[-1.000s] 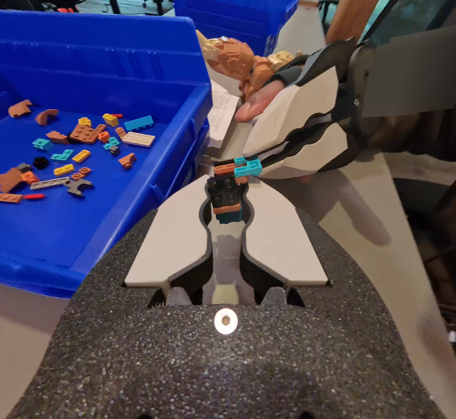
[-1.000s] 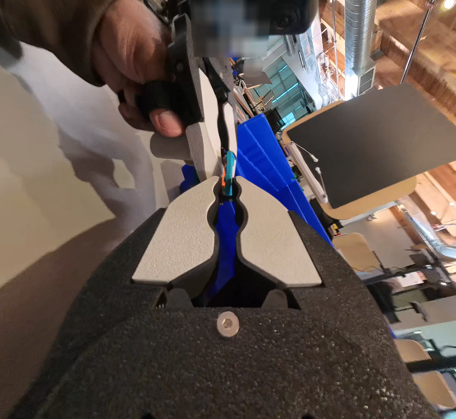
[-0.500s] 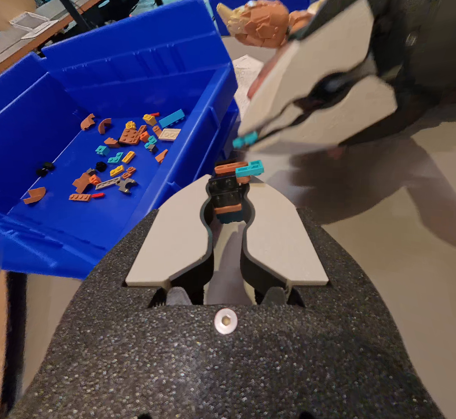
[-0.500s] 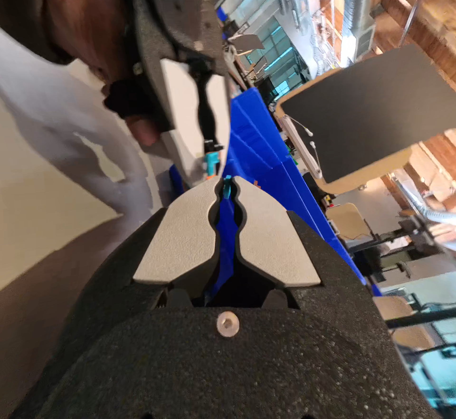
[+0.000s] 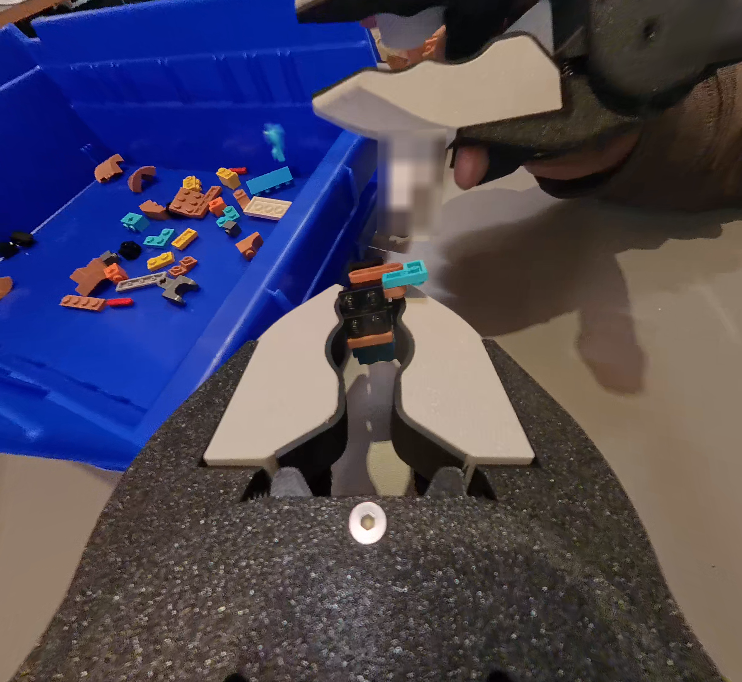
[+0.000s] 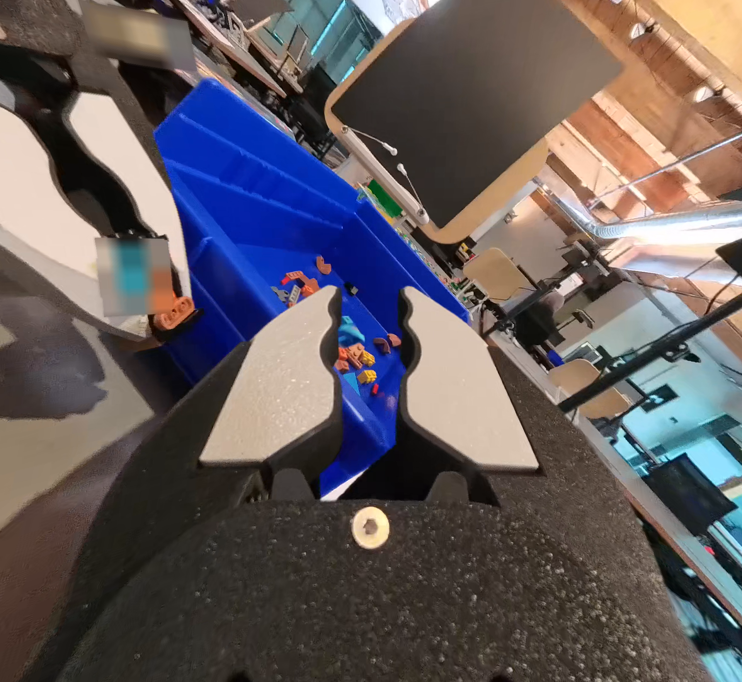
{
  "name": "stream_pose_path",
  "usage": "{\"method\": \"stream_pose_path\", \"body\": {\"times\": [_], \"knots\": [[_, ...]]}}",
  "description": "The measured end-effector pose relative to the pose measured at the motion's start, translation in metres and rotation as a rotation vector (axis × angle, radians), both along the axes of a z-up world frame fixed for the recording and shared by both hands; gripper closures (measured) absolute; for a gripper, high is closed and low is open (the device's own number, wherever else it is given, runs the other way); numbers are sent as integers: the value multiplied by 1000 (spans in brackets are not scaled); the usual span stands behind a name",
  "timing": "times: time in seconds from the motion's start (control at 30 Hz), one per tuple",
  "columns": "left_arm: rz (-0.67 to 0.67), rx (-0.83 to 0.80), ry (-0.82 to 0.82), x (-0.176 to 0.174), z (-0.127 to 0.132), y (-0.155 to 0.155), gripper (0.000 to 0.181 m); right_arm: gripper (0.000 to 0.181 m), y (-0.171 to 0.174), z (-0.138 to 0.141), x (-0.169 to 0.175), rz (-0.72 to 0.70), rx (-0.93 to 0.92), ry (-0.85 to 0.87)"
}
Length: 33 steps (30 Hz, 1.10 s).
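- Two grippers in shot, and the left gripper (image 5: 371,301) has its fingers closed tight on a small stack of black, brown and turquoise toy bricks (image 5: 368,319), low centre of the left wrist view.
- Grip looks sound: the fingers pinch the black middle bricks, while a turquoise plate (image 5: 403,275) and a brown plate (image 5: 373,274) stick out free beyond the tips.
- Over to the right gripper (image 6: 369,297): fingers spread apart, nothing between them, hovering at the upper right of the left wrist view, well above the stack.
- One blurred turquoise piece (image 5: 275,140) shows over the big blue plastic bin (image 5: 100,401), apparently in mid-air.
- Loose coloured bricks (image 5: 188,200) lie scattered on the bin floor, left of centre.
- Bin sits on the pale grey desk (image 5: 602,441), just beside the held stack.
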State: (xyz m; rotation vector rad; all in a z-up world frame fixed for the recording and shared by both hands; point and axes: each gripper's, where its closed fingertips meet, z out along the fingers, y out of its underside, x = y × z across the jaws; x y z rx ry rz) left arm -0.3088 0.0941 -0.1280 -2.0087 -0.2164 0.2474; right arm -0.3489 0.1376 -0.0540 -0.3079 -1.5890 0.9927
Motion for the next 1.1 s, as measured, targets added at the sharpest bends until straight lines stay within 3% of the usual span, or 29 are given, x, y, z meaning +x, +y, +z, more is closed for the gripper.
{"method": "stream_pose_path", "body": {"times": [0.1,0.23,0.43,0.8,0.93,1.03,1.1], "knots": [[26,0,-11,-3,0,-2,161,155,-3,5,11,86,-18,15],[27,17,-30,-1,2,-1,161,159,-33,-7,48,386,61,-15],[30,-1,-24,2,1,5,161,159,-48,-35,58,453,204,-62],[30,-80,57,4,-5,5,161,176,-51,-50,58,459,266,-110],[57,-137,85,-4,-12,-1,162,176,-33,-18,47,405,70,-92],[40,-63,23,-1,-6,2,161,176,-11,10,32,281,-45,8],[25,-19,-20,2,-2,5,161,174,6,8,9,89,-28,15]]}}
